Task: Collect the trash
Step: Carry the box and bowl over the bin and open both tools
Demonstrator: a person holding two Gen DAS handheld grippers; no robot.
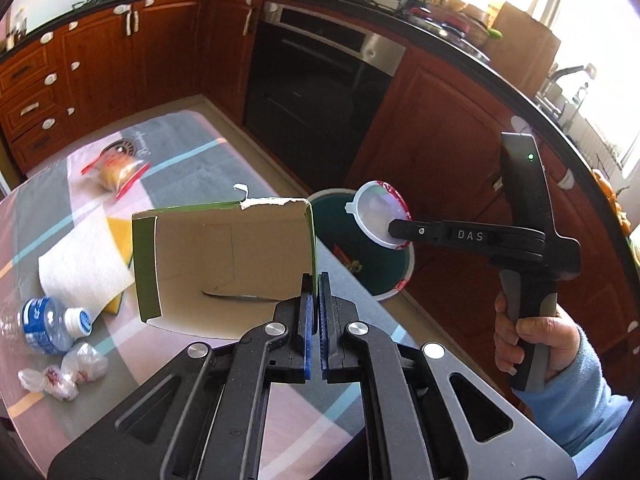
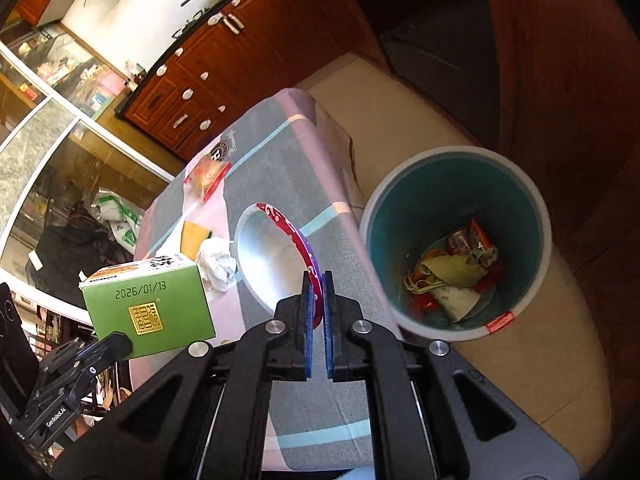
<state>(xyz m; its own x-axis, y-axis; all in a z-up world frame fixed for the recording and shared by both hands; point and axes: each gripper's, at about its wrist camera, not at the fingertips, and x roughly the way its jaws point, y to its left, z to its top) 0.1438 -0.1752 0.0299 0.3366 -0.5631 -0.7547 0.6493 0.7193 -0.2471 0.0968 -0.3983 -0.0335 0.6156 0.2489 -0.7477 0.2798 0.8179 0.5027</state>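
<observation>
Two hand-held grippers are up over the edge of a desk covered in a grey, pink and blue checked cloth, with dark wooden kitchen cabinets and a black oven behind it. On the floor just beside the desk stands a round bin, white outside and teal inside, with crumpled wrappers and paper scraps lying at its bottom.

The left hand-held gripper is clamped on one side wall of an open green carton, torn along its top edge, brown card showing inside; the carton is lifted clear of the cloth. The right hand-held gripper, with a hand in a light blue sleeve on its grip, is pinched tight on the rim of a white plastic lid with a red patterned border; in the left wrist view the lid hangs in front of the bin's mouth.

On the desk lie a sheet of white paper towel over a yellow sponge, a clear water bottle on its side with a blue label, a snack bag with red edges, and some small knotted plastic bags near the bottle.
</observation>
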